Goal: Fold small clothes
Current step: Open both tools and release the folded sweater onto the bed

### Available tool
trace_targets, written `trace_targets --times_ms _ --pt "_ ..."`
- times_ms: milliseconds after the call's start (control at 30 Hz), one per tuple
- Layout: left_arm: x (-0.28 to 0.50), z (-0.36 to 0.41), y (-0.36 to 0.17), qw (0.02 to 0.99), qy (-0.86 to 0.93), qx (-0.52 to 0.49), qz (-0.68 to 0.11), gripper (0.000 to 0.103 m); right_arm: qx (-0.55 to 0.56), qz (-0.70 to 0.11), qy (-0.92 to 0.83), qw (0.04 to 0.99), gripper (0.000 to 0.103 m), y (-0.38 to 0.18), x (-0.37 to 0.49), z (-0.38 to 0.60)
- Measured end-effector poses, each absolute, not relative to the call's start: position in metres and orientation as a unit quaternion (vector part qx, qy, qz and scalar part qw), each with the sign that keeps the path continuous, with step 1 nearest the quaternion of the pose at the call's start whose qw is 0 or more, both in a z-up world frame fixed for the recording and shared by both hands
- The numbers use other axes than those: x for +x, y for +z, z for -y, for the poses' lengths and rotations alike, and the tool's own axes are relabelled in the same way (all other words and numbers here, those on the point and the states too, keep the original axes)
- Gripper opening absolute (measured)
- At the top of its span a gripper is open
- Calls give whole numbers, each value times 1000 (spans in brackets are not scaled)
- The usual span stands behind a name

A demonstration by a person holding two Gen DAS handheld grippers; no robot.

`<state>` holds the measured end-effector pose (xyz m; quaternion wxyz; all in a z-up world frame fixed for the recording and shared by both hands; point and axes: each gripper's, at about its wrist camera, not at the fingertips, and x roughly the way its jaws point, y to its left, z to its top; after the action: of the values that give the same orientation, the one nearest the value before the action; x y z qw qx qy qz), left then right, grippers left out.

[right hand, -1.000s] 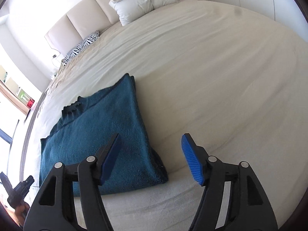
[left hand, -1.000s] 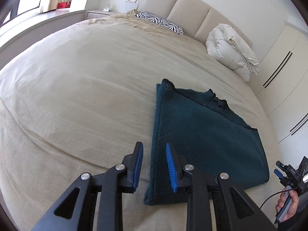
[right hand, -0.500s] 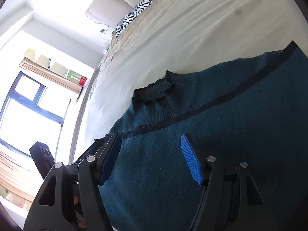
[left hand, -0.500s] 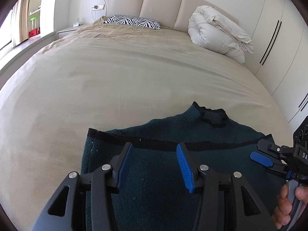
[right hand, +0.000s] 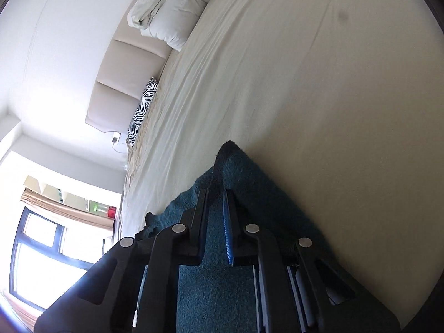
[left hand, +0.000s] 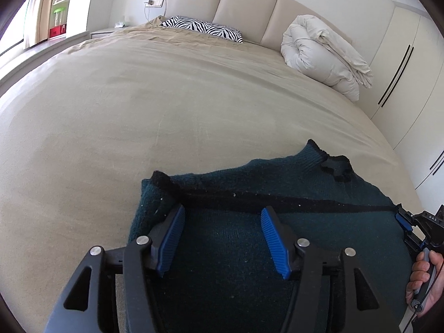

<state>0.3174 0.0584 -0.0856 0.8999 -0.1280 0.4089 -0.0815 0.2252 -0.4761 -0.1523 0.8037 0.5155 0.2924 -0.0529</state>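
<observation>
A dark teal knit sweater (left hand: 277, 183) with black trim lies folded on the beige bed (left hand: 138, 111). My left gripper (left hand: 222, 213) hovers over its left part near the black-edged corner. Its jaws are opening, the blue pads stand apart, and the knit lies below them, not pinched. My right gripper (right hand: 215, 197) is rolled onto its side and shut on the sweater (right hand: 249, 177) at its black-trimmed right edge. In the left wrist view the right gripper (left hand: 402, 222) shows at that right corner, with a hand (left hand: 421, 274) on its handle.
A zebra-print pillow (left hand: 202, 26) and a rolled white duvet (left hand: 324, 52) lie at the padded headboard (left hand: 244, 2). White wardrobe doors (left hand: 402, 69) stand along the right. A window (right hand: 36, 249) is on the left side of the room.
Both grippers came down over the sweater. The left jaws widened. The right gripper rolled onto its side and went from wide open to closed on the sweater's edge.
</observation>
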Motion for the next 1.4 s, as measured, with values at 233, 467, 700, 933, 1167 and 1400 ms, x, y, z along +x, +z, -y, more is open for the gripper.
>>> trace_targets --times_ms 233,467,700,933,1167,1400 --pt "300 -41 -67 900 -54 -88 -424 60 456 -313 25 833 20 -97 199 412" --pt "209 -5 -51 902 -72 -63 -422 72 445 -351 191 802 67 -110 188 286" --pt "197 0 -82 893 -70 1 -444 72 476 -356 155 789 35 -151 165 317" --pt "192 -1 -87 901 -70 3 -427 75 541 -272 6 796 32 -152 102 418" --pt "190 -2 -88 904 -74 -1 -421 76 535 -242 -46 808 45 -130 58 449" --pt "189 -6 -87 905 -82 -12 -418 76 454 -319 69 829 51 -99 87 349"
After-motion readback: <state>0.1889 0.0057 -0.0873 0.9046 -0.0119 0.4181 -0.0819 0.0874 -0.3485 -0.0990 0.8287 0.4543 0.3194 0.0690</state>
